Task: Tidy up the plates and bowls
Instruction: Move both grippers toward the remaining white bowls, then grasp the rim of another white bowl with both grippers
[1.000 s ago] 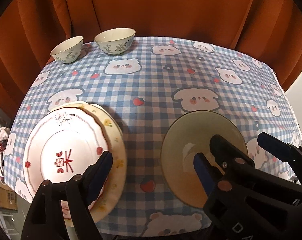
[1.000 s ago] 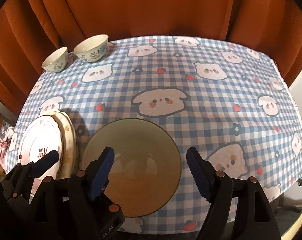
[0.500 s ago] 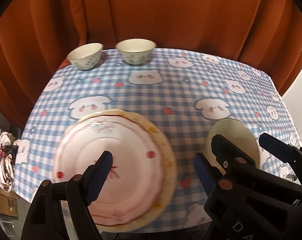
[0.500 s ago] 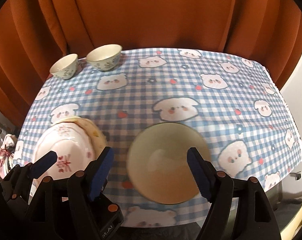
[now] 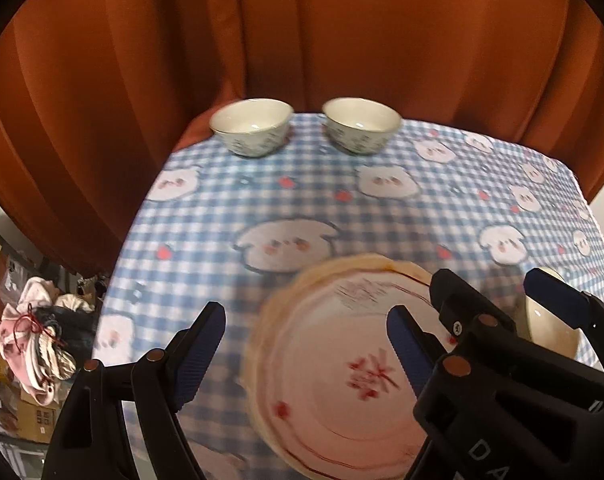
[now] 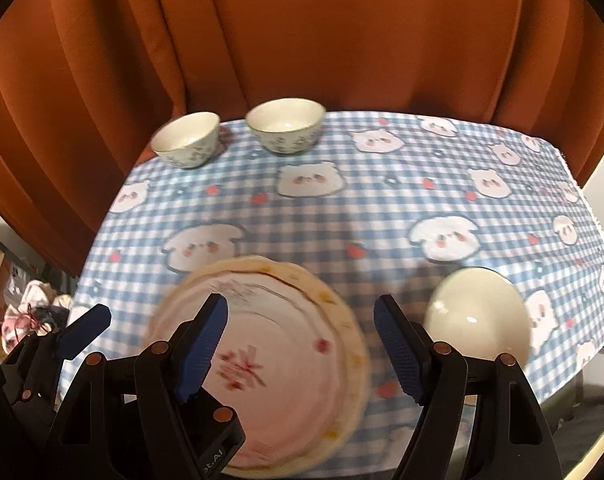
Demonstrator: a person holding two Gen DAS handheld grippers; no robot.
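A pink-white plate with a red mark [image 5: 354,364] [image 6: 269,364] lies stacked on a yellow-rimmed plate [image 6: 344,320] at the table's near edge. A greenish plate [image 6: 478,320] [image 5: 550,330] lies to its right. Two small floral bowls [image 5: 251,126] [image 5: 360,124] [image 6: 185,139] [image 6: 285,125] stand side by side at the far left edge. My left gripper [image 5: 302,354] is open and empty above the near left of the table. My right gripper [image 6: 297,348] is open and empty over the stacked plates; it also shows in the left wrist view [image 5: 498,304].
The table wears a blue checked cloth with bear prints [image 5: 422,216] [image 6: 382,216]. An orange curtain [image 5: 342,40] hangs right behind it. A pile of cloth and boxes [image 5: 37,344] lies on the floor beyond the left edge. The left gripper's finger [image 6: 85,330] shows at the right wrist view's left.
Both grippers have swung left and pulled back; the plates now sit further right in both views and the bowls more central. Both stay open and empty.
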